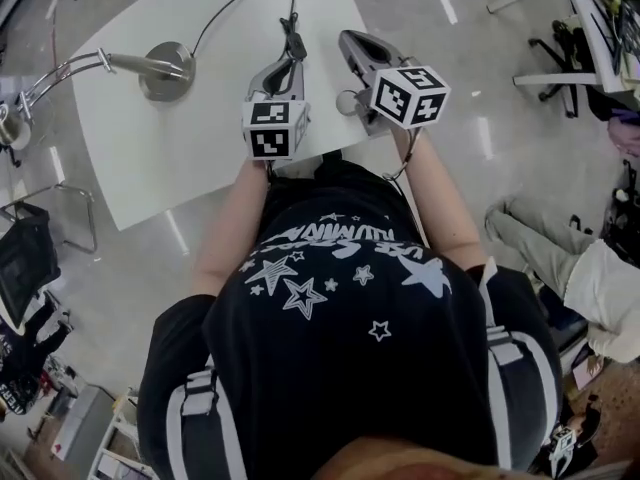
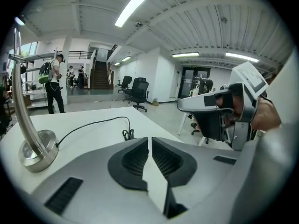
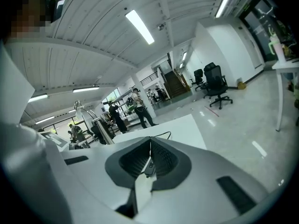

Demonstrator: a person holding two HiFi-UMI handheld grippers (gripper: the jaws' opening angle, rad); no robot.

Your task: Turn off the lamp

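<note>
A silver desk lamp stands on the white table (image 1: 200, 158), with a round base (image 1: 165, 71) and a bent arm (image 1: 60, 68) reaching left. Its black cable (image 1: 235, 3) loops round to an inline switch (image 1: 296, 44). My left gripper (image 1: 289, 65) is shut and empty, its tips just short of the switch. My right gripper (image 1: 350, 38) is beside it on the right, also shut with nothing held. In the left gripper view, beyond the closed left gripper (image 2: 149, 139), I see the lamp base (image 2: 39, 148) and cable (image 2: 93, 122). The right gripper (image 3: 150, 142) view shows the cable (image 3: 161, 135).
The table's near edge runs just under both grippers, against the person's body. An office chair (image 1: 560, 58) stands on the floor at the right. People stand far off in the hall (image 2: 53, 85). A black chair (image 1: 25, 258) is at the left.
</note>
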